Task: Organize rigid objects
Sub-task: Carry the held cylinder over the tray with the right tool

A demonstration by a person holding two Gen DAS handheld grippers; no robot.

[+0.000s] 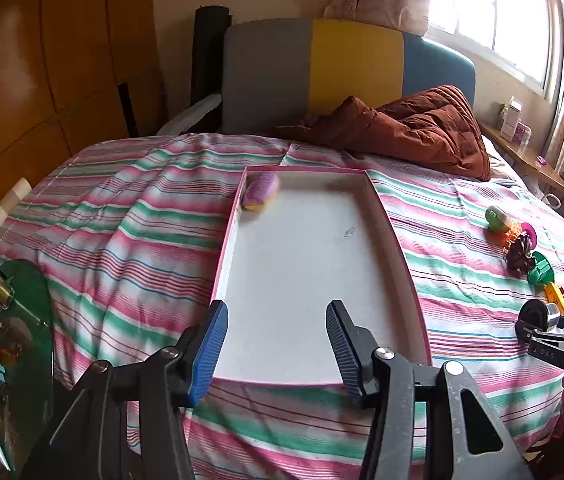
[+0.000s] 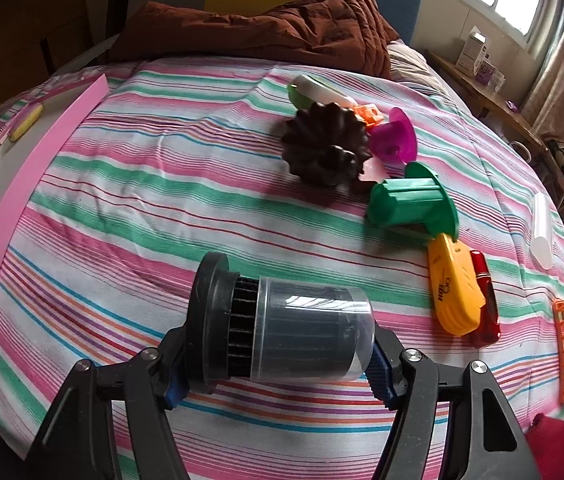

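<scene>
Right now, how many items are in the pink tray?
1: a purple-and-yellow piece in the far-left corner of the pink tray. The near edge sits behind the left jaws, so something small could be hidden.

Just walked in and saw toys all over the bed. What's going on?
Someone is sorting toys into the pink-rimmed tray on the striped bedspread. The right tongs grip a black ribbed cylinder with a clear cap. The left tongs hang open over the tray, where one purple toy lies. A cluster including a green piece waits outside.
</scene>
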